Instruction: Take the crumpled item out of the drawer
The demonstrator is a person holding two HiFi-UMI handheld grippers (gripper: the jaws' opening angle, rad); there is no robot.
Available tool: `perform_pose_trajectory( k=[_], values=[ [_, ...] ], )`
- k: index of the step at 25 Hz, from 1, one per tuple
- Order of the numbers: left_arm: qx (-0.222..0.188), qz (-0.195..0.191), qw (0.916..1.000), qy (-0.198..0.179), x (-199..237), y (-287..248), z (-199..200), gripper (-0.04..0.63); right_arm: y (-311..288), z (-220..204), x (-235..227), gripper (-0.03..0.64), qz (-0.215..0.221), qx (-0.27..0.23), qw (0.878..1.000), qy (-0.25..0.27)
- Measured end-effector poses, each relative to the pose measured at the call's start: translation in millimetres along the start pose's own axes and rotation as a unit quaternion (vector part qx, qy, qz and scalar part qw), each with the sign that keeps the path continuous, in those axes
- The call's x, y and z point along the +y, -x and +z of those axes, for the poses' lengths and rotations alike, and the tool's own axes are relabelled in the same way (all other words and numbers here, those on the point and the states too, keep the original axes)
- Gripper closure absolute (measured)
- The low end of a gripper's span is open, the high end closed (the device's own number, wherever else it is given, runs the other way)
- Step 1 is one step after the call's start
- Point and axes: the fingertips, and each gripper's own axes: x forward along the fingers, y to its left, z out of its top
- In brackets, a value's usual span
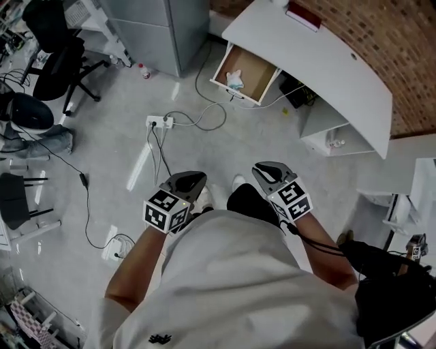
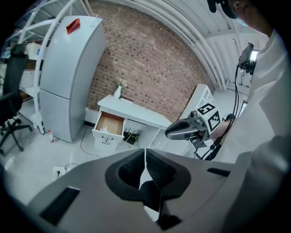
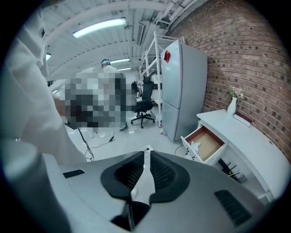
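The wooden drawer [image 1: 253,71] stands pulled out of the white desk [image 1: 327,65], far ahead of me. A white crumpled item [image 1: 234,78] lies in its left front corner. Both grippers hang close to my body, well short of the drawer. My left gripper [image 1: 193,180] has its jaws together and holds nothing. My right gripper [image 1: 266,169] shows a narrow gap between its pads, also with nothing in it. The left gripper view has the drawer [image 2: 109,124] with the crumpled item [image 2: 104,129] in the distance. In the right gripper view the crumpled item [image 3: 195,146] lies in the drawer [image 3: 208,143] at the right.
A grey fridge [image 1: 163,27] stands left of the desk. A power strip [image 1: 160,122] and cables trail over the floor between me and the drawer. An office chair [image 1: 58,58] is at the far left. A red book [image 1: 303,15] and a vase [image 3: 232,105] are on the desktop.
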Motion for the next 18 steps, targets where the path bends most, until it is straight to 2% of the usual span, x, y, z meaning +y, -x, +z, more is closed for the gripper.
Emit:
perform_pose_trajectory(
  k=[7,13,18],
  values=[
    [-0.018,0.040,0.9984,0.035,72,-14,49,0.571,-74,45,-81,0.552,0.022,0.016,0.999,0.025],
    [-0.017,0.085,0.9948,0.054,133,-58,122,0.571,-147,72,-194,0.543,0.040,0.046,0.997,0.048],
    [-0.019,0.102,0.9919,0.073,170,-118,183,0.569,-212,80,-297,0.522,0.057,0.071,0.993,0.074]
  ],
)
